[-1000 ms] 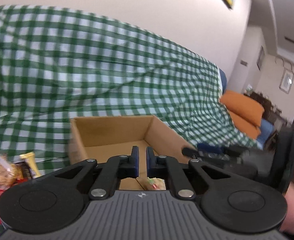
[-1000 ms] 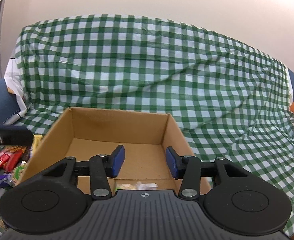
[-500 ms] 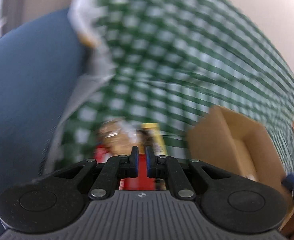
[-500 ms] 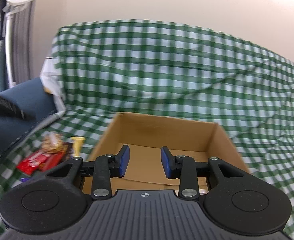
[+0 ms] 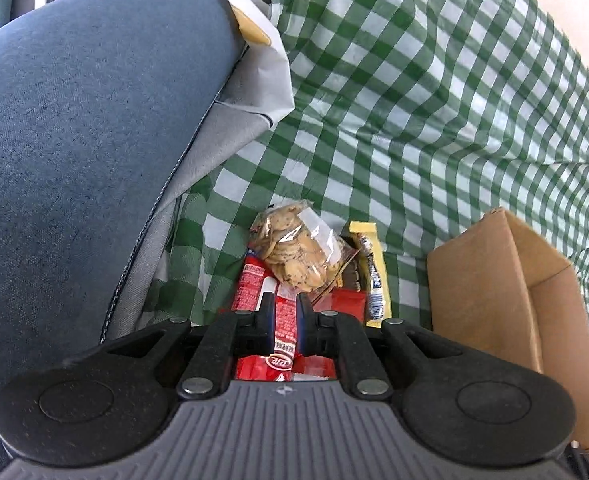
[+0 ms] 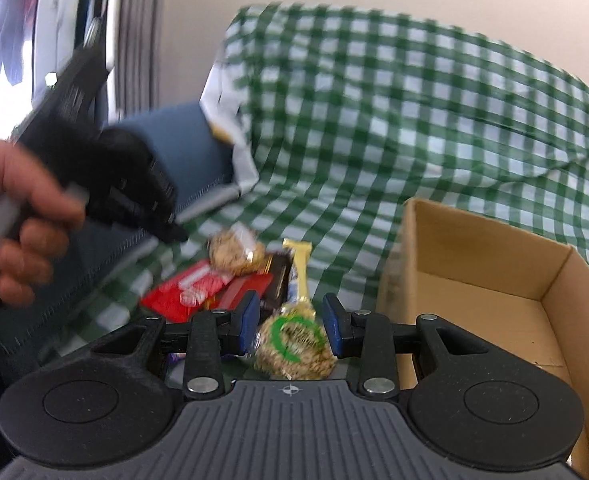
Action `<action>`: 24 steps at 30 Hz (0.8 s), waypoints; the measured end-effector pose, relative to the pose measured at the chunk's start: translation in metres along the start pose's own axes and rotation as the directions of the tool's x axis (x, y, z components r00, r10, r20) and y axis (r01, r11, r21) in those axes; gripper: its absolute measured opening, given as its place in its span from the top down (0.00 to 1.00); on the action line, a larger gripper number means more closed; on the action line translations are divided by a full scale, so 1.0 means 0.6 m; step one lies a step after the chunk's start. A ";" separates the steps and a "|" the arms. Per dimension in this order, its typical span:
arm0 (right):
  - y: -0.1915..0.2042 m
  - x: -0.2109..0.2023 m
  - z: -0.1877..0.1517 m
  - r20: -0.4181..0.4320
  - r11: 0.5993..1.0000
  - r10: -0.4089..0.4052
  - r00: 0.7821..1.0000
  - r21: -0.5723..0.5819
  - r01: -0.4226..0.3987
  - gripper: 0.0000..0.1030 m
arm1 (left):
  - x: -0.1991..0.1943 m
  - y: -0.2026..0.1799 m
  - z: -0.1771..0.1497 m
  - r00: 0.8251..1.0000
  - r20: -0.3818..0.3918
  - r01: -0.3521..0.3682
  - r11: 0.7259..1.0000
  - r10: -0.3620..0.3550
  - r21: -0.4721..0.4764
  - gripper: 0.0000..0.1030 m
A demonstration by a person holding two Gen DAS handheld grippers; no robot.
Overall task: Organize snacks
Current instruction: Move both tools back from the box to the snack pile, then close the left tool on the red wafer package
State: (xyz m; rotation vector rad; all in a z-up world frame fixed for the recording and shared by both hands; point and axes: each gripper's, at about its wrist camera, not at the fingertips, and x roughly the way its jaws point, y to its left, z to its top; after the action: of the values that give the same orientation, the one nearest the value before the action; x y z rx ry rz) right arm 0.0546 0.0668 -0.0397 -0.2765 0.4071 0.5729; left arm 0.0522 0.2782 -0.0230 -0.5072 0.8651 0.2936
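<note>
A pile of snacks lies on the green checked cloth left of an open cardboard box [image 5: 490, 280] [image 6: 494, 280]. The pile holds a clear bag of cookies [image 5: 298, 250] [image 6: 234, 254], red wrappers [image 5: 284, 332] [image 6: 186, 292], a yellow bar [image 5: 372, 276] [image 6: 300, 272] and a round green-ringed pack [image 6: 294, 340]. My left gripper [image 5: 285, 316] hovers over the red wrappers, fingers nearly together with a narrow gap, holding nothing. My right gripper [image 6: 290, 322] is open, with the green-ringed pack between its fingers, not gripped. The left gripper also shows, blurred, in the right wrist view [image 6: 106, 172].
A blue sofa arm [image 5: 78, 140] rises at the left of the pile. The checked cloth [image 5: 434, 100] covers the sofa seat and back. A white cloth [image 5: 254, 12] sticks out at the cover's edge. The box stands right of the snacks.
Both grippers have swung left from above the box to the snack pile. The left fingers have parted slightly. The right fingers now flank the green-ringed pack.
</note>
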 end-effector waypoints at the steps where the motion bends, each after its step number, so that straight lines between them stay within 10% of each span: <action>1: 0.009 0.011 -0.003 -0.009 1.000 -0.013 1.000 -0.021 0.013 0.65 | 0.001 0.002 0.000 1.000 -0.003 -0.002 1.000 0.002 -0.004 0.88; 12: 0.056 0.111 -0.041 -0.135 0.994 -0.042 0.990 -0.109 0.028 0.59 | 0.051 -0.016 -0.007 0.991 -0.078 -0.100 0.991 0.107 0.089 0.35; 20: 0.054 0.139 -0.049 -0.190 0.986 -0.079 0.979 -0.156 0.050 0.59 | 0.089 -0.039 -0.020 0.976 -0.131 -0.141 0.965 0.172 0.219 0.30; 24: 0.050 0.145 -0.053 -0.204 0.987 -0.080 0.976 -0.155 0.048 0.83 | 0.106 -0.051 -0.027 0.972 -0.152 -0.138 0.958 0.181 0.253 0.30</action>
State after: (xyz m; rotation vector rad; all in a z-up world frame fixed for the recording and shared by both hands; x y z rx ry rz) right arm 0.0943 0.1201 -0.1106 -0.4952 0.5577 0.5132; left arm 0.0948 0.2468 -0.0724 -0.2383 1.0994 0.2902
